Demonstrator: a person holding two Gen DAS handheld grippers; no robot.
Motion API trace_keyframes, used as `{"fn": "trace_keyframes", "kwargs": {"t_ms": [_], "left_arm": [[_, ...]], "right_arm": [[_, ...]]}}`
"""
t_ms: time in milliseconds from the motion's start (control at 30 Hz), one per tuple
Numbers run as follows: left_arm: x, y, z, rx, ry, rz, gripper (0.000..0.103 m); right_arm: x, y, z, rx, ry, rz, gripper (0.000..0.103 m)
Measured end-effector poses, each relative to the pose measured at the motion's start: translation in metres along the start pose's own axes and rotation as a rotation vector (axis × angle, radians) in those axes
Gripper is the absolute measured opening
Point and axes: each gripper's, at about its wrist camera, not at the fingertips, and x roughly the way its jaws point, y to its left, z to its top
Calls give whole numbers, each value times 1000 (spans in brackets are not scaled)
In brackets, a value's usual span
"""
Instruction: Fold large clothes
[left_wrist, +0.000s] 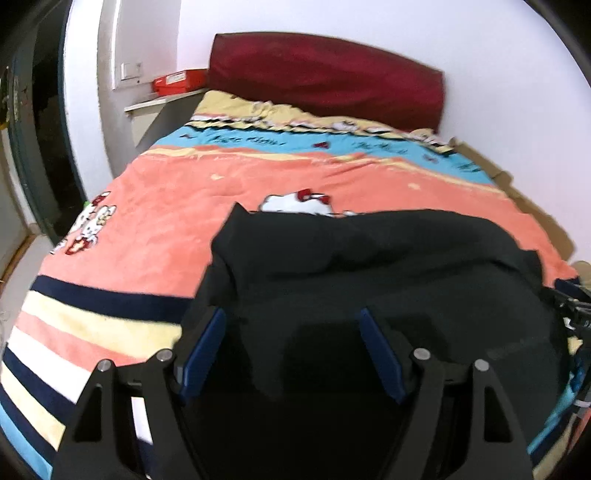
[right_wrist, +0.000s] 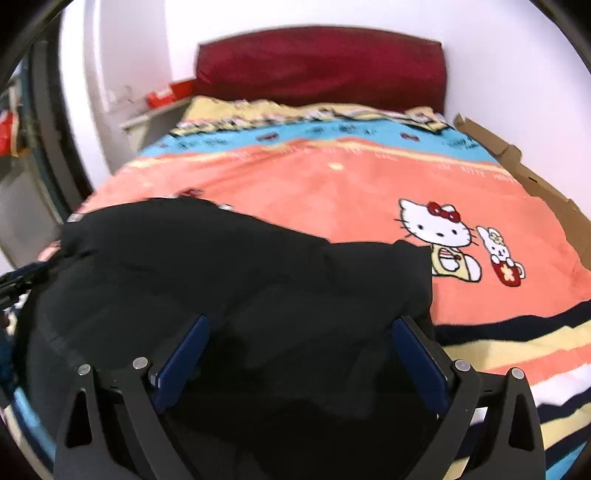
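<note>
Room: a bedroom with white walls; a bed fills both views, with a dark red headboard cushion at the far end and a small shelf with a red box to its left.
Surface: a cartoon blanket in pink, blue and cream bands with navy stripes covers the bed; strips of brown cardboard lie along its right edge by the wall.
Garment: a large black garment lies bunched on the near part of the blanket, toward the foot of the bed, in soft uneven humps rather than flat.
Progress: judging by the lumpy heap and the lack of any clean crease, folding looks barely begun; the cloth would need spreading and smoothing before any proper fold, so nearly all the work appears to be left.
Left gripper: held low over the near left part of the garment, pointing up the bed; its two blue-padded fingers stand spread wide with black cloth showing between them, nothing pinched.
Right gripper: held low over the near right part of the garment, also aimed toward the headboard; its fingers are likewise spread apart and grip nothing.
Contact: whether either set of fingertips touches the cloth cannot be told, as black fabric and black frame merge.
Pose: both grippers sit side by side at about the same height, poised over the near edge.
</note>
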Motion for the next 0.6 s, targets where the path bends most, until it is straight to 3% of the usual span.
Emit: {"fn": "trace_keyframes", "kwargs": {"t_ms": [133,300,467,600], "left_arm": [[-7,0,-28,21,16,13,74],[-2,6,-55,87,54,118,75],[-15,19,-56,23,153,130,75],[-50,15,-51,-5,99,107,75]], "right_arm": [[-18,9,-30,-24,15,51,99],[-7,-20,-67,54,91,19,98],[-14,-35,-77,100,156,-48,98],[-31,-24,-76,94,167,-71,98]]}}
